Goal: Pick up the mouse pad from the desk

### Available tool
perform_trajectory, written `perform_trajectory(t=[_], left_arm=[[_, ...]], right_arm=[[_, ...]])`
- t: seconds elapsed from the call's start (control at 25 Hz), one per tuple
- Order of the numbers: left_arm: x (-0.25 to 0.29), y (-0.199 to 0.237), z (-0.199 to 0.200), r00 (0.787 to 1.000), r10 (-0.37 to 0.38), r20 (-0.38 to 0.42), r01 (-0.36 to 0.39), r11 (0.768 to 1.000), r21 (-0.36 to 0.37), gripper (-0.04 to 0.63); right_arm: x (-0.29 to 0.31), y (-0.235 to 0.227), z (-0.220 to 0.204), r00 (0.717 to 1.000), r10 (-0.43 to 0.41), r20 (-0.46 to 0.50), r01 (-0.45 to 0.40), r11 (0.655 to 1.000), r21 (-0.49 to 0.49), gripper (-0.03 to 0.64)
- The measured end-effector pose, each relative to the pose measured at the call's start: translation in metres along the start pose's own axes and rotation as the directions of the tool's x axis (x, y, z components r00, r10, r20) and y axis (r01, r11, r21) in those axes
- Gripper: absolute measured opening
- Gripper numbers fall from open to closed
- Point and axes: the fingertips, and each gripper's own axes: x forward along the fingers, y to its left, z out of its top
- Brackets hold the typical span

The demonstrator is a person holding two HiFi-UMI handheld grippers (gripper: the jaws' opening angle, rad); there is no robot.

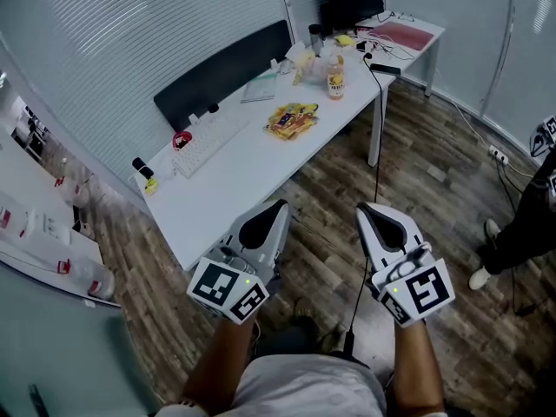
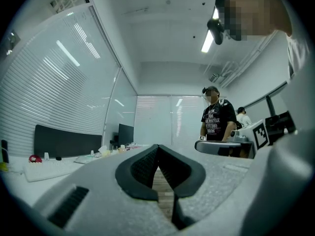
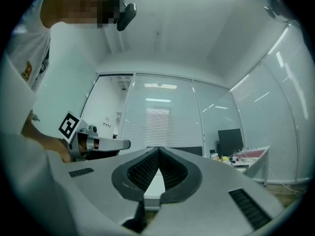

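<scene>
Head view: the left tool (image 1: pixel 265 220) and the right tool (image 1: pixel 382 220) are both pinched shut with nothing in them. They are held side by side close to the person's body, over the wood floor (image 1: pixel 417 189) and well apart from the white worktop (image 1: pixel 252 168). This looks like a ready pose, with the reach not yet begun. The black mouse pad (image 1: pixel 224 72) sits at the far edge of the worktop against the blinds (image 1: pixel 130 24). That is probably to keep it out of the way behind the keyboard (image 1: pixel 204 144). Its long axis runs along that far edge, from near-left to far-right. Snack packet (image 1: pixel 291 120) and bottle (image 1: pixel 335 78) lie further right, clear of it.

Left gripper view: the jaws meet at the tip of the left tool (image 2: pixel 158 154), shut and empty. The mouse pad (image 2: pixel 66 141) is far left and appears to stand on its long edge, leaning on the blinds with its broad face towards the room. The keyboard (image 2: pixel 49 170) is just in front of it. A bystander (image 2: pixel 216 119) stands far right.

Right gripper view: the right tool (image 3: pixel 158 154) has its jaws together with nothing held. Only the pale worktop edge (image 3: pixel 152 186) shows through the gap below the tip. A dark strip (image 3: pixel 196 151) just right of the tip is probably the pad.
</scene>
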Motion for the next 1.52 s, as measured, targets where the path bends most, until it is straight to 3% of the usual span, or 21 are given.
perform_trajectory(t=[0.56, 1.52], left_arm=[[0.033, 0.05, -0.004, 0.999, 0.013, 0.032, -0.013, 1.0, 0.002, 0.015], [0.125, 0.239, -0.026, 0.999, 0.044, 0.027, -0.044, 0.999, -0.01, 0.014]], right_arm=[[0.047, -0.025, -0.01, 1.0, 0.001, -0.024, -0.003, 0.999, -0.053, 0.011], [0.235, -0.09, -0.055, 0.994, -0.021, -0.106, 0.012, 0.996, -0.087, 0.011]])
